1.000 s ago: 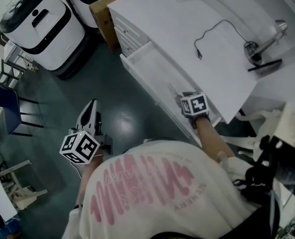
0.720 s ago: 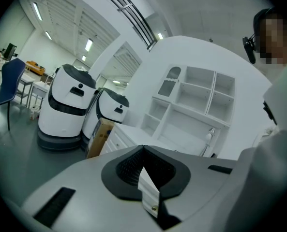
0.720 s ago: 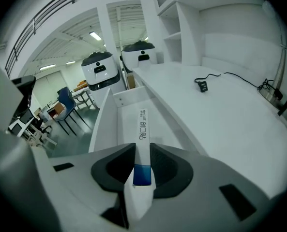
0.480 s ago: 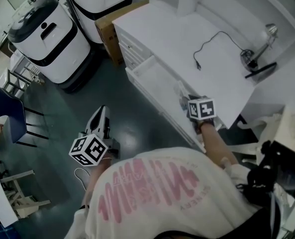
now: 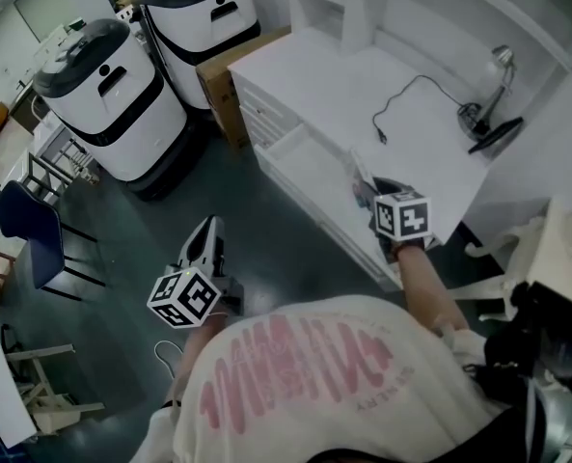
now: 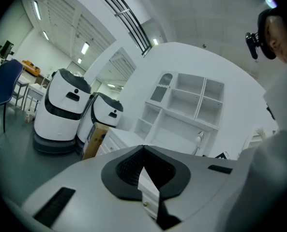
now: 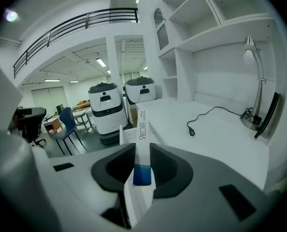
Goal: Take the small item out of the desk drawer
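1. White with a blue end, the small item (image 7: 142,129) is sitting between the pads of our right tool (image 7: 142,170), which is grasping it by that blue end.
2. We are judging it light, thin and probably bendy. Pinching its flat faces low down looks right, without squeezing hard.
3. We are holding it raised over the open drawer (image 5: 310,172) at the front of the desk (image 5: 363,85). We are making out nothing else inside.
4. Our left tool (image 6: 144,166) is hanging clenched and empty, well apart over the floor (image 5: 218,191).
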Demonstrator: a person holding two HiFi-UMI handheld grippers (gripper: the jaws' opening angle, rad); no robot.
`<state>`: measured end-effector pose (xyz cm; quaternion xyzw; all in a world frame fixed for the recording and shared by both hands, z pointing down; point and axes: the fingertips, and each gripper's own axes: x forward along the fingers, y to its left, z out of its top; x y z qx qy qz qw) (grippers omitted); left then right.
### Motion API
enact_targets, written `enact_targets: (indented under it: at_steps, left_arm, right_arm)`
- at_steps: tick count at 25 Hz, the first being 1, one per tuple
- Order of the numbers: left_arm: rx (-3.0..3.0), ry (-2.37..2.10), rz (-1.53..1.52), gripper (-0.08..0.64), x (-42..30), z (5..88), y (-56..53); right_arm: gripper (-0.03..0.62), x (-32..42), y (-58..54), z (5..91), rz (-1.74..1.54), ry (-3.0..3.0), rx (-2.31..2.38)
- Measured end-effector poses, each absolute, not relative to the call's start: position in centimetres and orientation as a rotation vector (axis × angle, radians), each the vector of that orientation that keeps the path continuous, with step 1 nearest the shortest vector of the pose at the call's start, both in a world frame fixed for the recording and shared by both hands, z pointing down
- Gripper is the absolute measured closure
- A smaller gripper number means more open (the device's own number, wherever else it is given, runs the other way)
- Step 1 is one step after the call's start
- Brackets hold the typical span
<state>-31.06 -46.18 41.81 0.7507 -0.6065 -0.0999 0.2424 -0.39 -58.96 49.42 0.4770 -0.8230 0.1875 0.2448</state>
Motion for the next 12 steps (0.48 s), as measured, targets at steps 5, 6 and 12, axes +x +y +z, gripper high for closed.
enact_targets:
  at_steps: [5, 6, 12]
  left_arm:
    - [2.075, -1.660, -0.281, 0.532, -31.3, 40.5, -43.6]
    - [2.078, -1.658, -0.281, 0.532, -31.3, 40.3, -43.0]
    - [2.107, -1.676, -0.257, 0.532, -32.1, 39.3, -39.3]
  right_arm:
    - [0.491, -1.5, -56.1, 45.8, 0.488, -2.325, 1.314]
    - [0.491, -1.6, -55.4, 45.2, 0.482, -2.333, 1.318]
    - [0.491, -1.6, -51.7, 42.0, 0.419, -2.367, 1.382]
